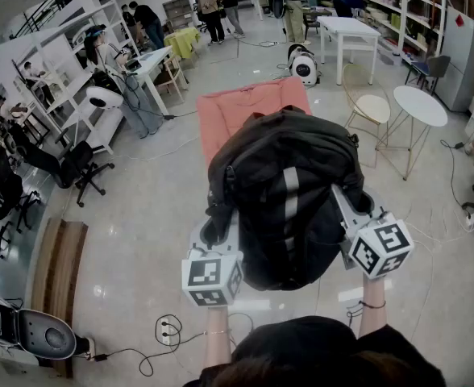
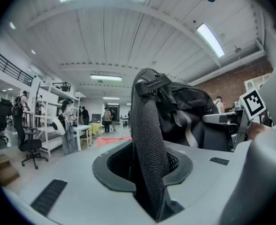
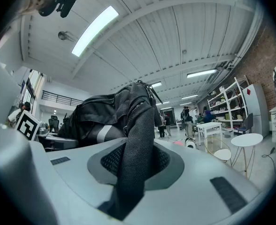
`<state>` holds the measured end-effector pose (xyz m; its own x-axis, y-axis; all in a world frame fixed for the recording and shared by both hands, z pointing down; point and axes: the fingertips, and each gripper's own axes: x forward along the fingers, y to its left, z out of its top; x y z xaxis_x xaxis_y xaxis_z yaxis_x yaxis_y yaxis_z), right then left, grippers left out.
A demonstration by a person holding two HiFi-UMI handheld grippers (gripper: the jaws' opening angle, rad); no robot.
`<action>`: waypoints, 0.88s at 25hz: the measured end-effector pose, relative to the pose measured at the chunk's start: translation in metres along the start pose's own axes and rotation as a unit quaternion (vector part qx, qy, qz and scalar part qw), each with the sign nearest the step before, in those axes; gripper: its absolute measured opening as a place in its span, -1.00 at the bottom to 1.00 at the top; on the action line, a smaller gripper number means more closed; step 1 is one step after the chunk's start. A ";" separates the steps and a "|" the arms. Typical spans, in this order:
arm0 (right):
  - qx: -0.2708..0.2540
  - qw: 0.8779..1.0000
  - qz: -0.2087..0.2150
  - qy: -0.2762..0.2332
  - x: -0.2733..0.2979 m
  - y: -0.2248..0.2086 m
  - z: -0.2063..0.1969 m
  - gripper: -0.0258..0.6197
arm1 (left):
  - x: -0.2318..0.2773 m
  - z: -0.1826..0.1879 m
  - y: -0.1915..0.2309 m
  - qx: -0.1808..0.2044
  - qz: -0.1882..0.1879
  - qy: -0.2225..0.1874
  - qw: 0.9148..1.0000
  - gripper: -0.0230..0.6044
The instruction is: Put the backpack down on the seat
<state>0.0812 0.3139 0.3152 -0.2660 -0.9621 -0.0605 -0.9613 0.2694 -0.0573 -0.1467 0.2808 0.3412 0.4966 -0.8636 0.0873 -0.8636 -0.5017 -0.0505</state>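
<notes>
Black fabric backpack up in both grippers, over the near end of the salmon-pink padded seat!
The left gripper is clenched on one black mesh shoulder strap, which runs straight up between its jaws, and the right gripper grasps the other mesh strap the same way. The backpack hangs between them, grey stripe up, its far end overlapping the seat; whether it touches, I cannot tell.
</notes>
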 end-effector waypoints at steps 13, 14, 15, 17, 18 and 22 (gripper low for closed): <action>0.010 1.000 0.005 0.008 0.010 -0.020 -0.008 -0.66 | 0.017 -0.005 -0.008 0.001 0.006 0.010 1.000 -0.57; 0.012 1.000 0.006 0.009 0.011 -0.022 -0.009 -0.66 | 0.020 -0.006 -0.009 0.000 0.008 0.011 1.000 -0.57; 0.014 1.000 0.008 0.010 0.013 -0.025 -0.011 -0.66 | 0.022 -0.006 -0.009 -0.001 0.010 0.012 1.000 -0.57; 0.017 1.000 0.011 0.013 0.018 -0.029 -0.012 -0.66 | 0.027 -0.005 -0.008 -0.003 0.017 0.014 1.000 -0.57; 0.019 1.000 0.014 0.013 0.020 -0.031 -0.013 -0.66 | 0.029 -0.005 -0.009 -0.004 0.020 0.014 1.000 -0.57; 0.023 0.999 0.019 0.014 0.028 -0.043 -0.016 -0.66 | 0.039 -0.014 -0.014 -0.005 0.022 0.019 1.000 -0.57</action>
<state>0.1140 0.2750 0.3322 -0.3048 -0.9517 -0.0361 -0.9463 0.3069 -0.1015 -0.1164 0.2548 0.3589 0.4538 -0.8826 0.1230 -0.8858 -0.4618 -0.0460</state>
